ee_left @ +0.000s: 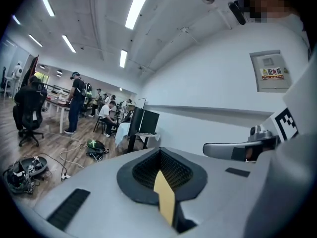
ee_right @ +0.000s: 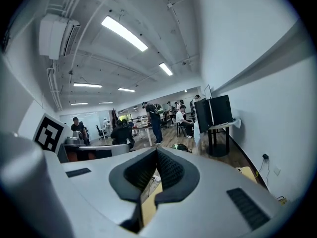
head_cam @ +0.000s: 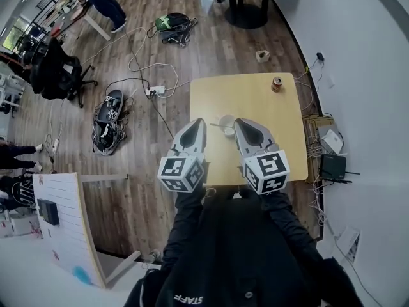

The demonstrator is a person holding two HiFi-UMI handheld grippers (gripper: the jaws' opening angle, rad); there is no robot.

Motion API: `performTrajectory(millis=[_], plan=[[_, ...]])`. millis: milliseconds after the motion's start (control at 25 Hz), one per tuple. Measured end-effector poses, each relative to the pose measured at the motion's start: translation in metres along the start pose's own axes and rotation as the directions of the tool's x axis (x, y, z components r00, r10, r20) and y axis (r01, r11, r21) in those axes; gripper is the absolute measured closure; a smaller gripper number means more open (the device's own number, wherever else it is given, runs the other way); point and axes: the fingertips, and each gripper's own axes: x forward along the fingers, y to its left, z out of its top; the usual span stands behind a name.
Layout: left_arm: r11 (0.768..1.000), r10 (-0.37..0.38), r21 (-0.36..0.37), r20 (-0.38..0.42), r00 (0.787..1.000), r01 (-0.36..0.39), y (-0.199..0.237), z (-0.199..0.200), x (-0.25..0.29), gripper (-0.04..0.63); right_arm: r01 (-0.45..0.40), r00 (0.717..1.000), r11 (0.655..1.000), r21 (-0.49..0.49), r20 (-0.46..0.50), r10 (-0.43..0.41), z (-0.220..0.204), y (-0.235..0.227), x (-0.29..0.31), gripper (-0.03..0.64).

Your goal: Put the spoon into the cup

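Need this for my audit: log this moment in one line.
left claw: shut, empty | right claw: shut, empty | spoon: in cup

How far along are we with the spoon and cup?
Done, apparently: the spoon seems to rest in the cup on the table, handle poking out to the left, though both look small in the head view. In hand: nothing; the left gripper and right gripper are shut and empty. Left: only confirming the spoon sits inside.
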Motion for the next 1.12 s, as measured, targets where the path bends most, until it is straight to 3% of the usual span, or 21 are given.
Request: performTrajectory(millis=[400, 1120], plan=[[0.996, -0.007, 0.092, 0.023, 1.0, 0.004, -0.03, 0.017, -0.007, 0.561, -0.009, 0.998, 0.999, -0.034, 0.058, 0.011, 0.02, 0.0, -0.019, 0.595], [0.994, -0.002, 0.112, 0.008, 1.0, 0.001, -0.044, 0.008, -0.008, 0.561, -0.03, 0.998, 0.999, -0.043, 0.053, 0.033, 0.013, -0.005, -0.033, 0.595]])
